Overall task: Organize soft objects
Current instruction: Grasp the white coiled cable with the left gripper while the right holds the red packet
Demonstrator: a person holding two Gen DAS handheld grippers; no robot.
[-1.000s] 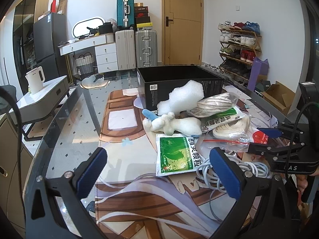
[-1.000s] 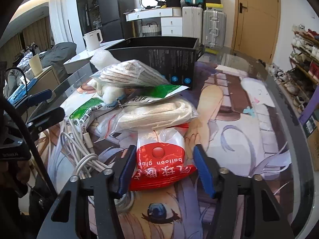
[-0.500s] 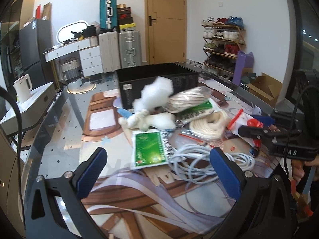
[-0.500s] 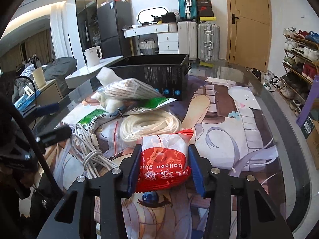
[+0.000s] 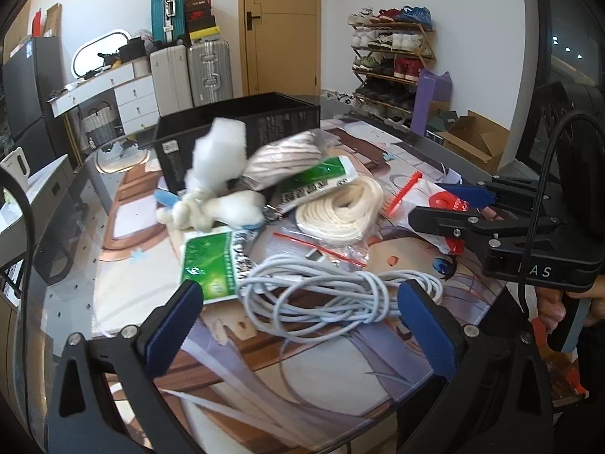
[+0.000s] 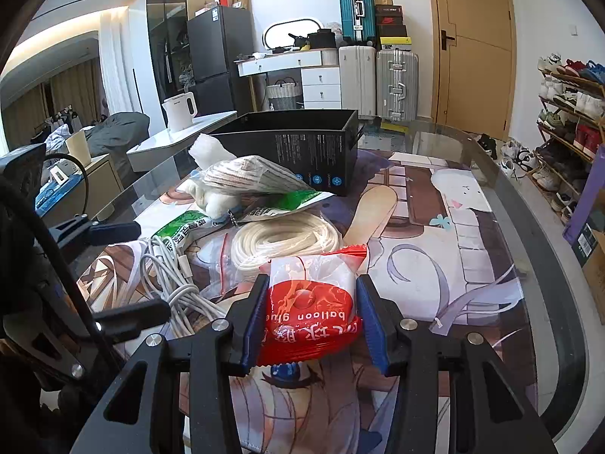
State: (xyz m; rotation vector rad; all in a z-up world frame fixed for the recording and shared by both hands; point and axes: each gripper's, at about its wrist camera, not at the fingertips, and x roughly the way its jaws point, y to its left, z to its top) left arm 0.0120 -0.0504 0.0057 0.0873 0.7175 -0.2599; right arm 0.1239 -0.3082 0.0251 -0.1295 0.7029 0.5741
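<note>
The right claw (image 6: 308,316) is pinching the red balloon-glue packet (image 6: 310,302) between its pads, just above the tabletop (image 6: 491,227). The left claw (image 5: 298,325) is hanging spread wide over the white cable bundle (image 5: 332,295), gripping nothing. Risk: the slick film packet slipping from the pads during transfer to the black box (image 6: 302,143) beyond, since only its edges are clamped.

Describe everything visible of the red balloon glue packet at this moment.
The balloon glue packet is a soft, glossy plastic pouch: clear and whitish on top, red below with white lettering and a serrated near edge. The right tongs pinch it from both sides, pads pressing its flanks. It lies at the near end of the pile, just before the coil of white rope.
</note>
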